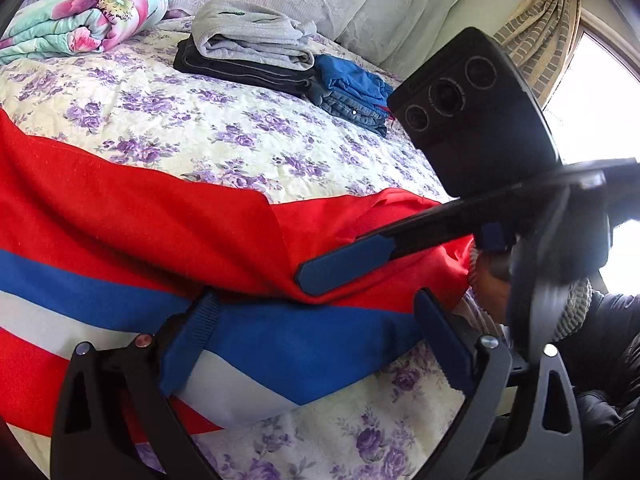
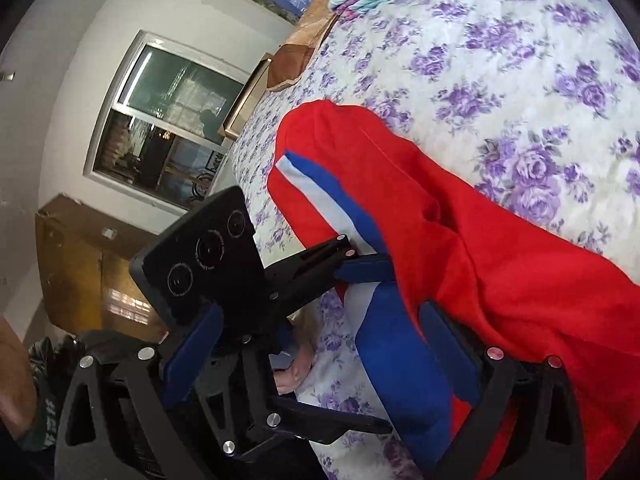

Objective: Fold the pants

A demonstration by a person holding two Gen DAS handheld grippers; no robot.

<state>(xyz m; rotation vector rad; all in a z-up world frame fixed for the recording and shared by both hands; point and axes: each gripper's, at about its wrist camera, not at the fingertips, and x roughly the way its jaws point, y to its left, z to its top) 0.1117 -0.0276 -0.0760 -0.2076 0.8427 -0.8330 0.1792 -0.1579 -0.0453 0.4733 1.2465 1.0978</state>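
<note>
Left wrist view: the left tongs stand apart, the red pants spread between them on the bed; beyond lie four folded garments.

Right wrist view: the right tongs gape, pants' edge between, unpinched. Close both on matching corners before lifting.

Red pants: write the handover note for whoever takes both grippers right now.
Left gripper: open, jaws astride the striped edge of the red pants, not clamping.
Right gripper: open, one finger lying against the pants, holding nothing.
The pants lie on the floral bedspread. A red layer looks partly folded over the striped side.
A stack of folded clothes sits further up the bed.
Left to do: probably finish folding the pants and add them to the stack.
</note>
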